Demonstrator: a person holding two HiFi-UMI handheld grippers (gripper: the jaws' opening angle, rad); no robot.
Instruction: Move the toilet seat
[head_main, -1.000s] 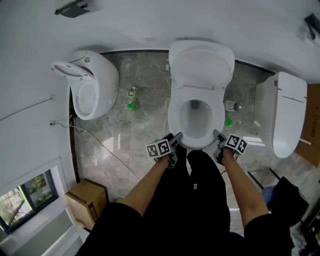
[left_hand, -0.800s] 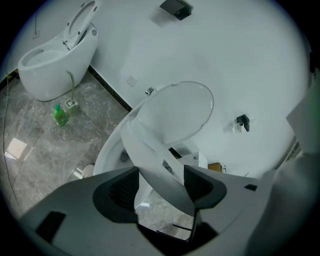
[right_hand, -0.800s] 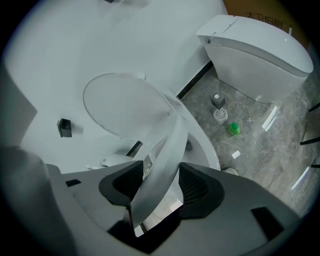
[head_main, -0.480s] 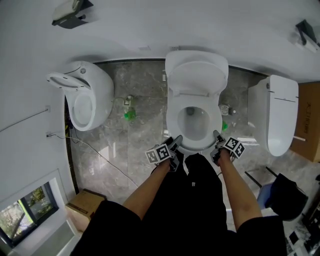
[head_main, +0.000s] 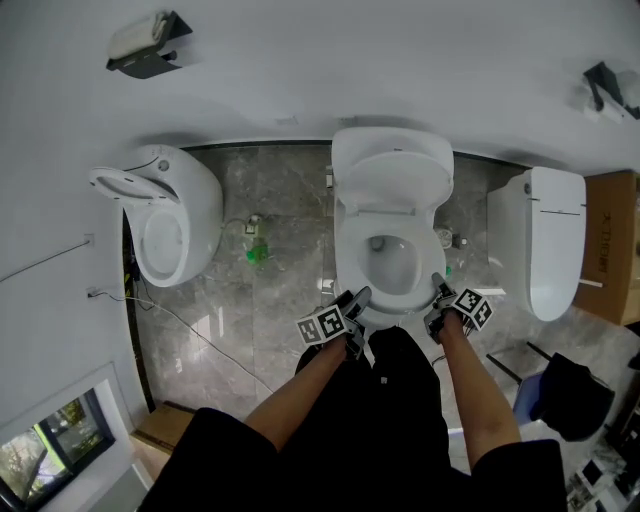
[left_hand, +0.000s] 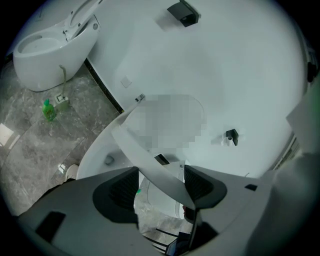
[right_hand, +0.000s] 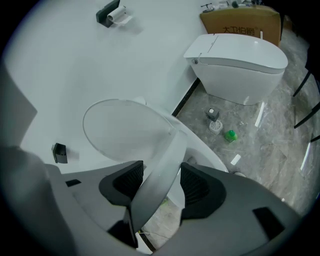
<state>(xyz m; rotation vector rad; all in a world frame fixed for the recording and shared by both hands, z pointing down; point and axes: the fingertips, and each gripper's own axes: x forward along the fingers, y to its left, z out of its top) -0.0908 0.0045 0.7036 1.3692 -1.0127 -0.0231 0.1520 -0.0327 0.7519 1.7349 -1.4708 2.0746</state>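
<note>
The middle toilet has its lid (head_main: 392, 180) standing up against the wall. Its white toilet seat (head_main: 349, 262) rings the bowl, and both grippers hold it at the front. My left gripper (head_main: 352, 300) is shut on the seat's front left. In the left gripper view the seat (left_hand: 150, 167) runs slantwise between the dark pads (left_hand: 200, 182) of that gripper (left_hand: 160, 171). My right gripper (head_main: 438, 292) is shut on the front right. In the right gripper view the seat's edge (right_hand: 162, 150) passes between the jaws of that gripper (right_hand: 161, 167), lifted off the bowl rim.
A second toilet (head_main: 165, 215) stands at the left and a third (head_main: 545, 240) at the right. A green bottle (head_main: 258, 254) and a cable lie on the grey floor. A cardboard box (head_main: 610, 245) is at far right and a paper holder (head_main: 145, 45) hangs on the wall.
Both grippers have risen with the seat's front edge in them. The head view has drawn back, so the toilets look smaller and more of the wall shows.
</note>
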